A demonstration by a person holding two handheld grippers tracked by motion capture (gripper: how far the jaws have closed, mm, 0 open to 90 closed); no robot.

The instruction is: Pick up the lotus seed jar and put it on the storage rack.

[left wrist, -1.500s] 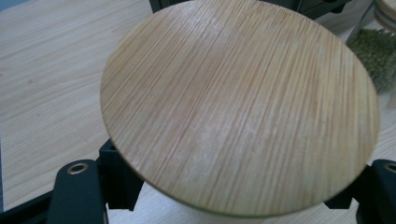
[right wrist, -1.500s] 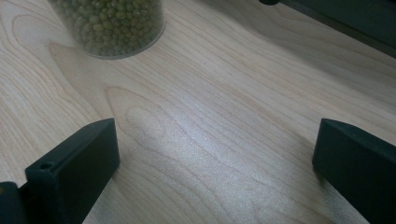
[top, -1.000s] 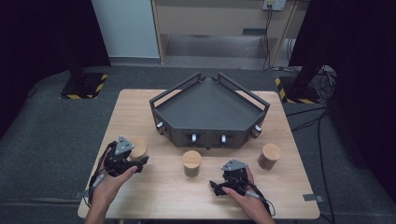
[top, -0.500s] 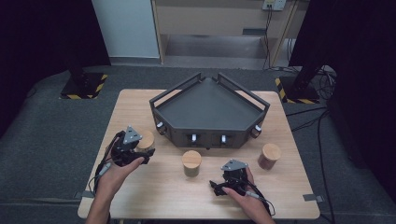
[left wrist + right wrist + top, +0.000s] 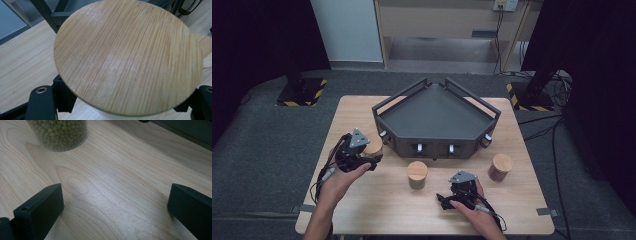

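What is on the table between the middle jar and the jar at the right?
In the high view, bare wood lies between the middle jar and the right jar; the right tongs sit nearer the person, below that stretch.

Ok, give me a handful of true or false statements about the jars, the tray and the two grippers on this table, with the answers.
1. The left gripper is shut on a wooden-lidded jar. True.
2. The right gripper holds the jar of green beans. False: its jaws stand open over bare table, the jar apart from them.
3. Jars already stand inside the dark tray. False: its floor is bare.
4. A middle jar stands on the table in front of the tray. True.
5. A brownish jar stands near the tray's right corner. True.
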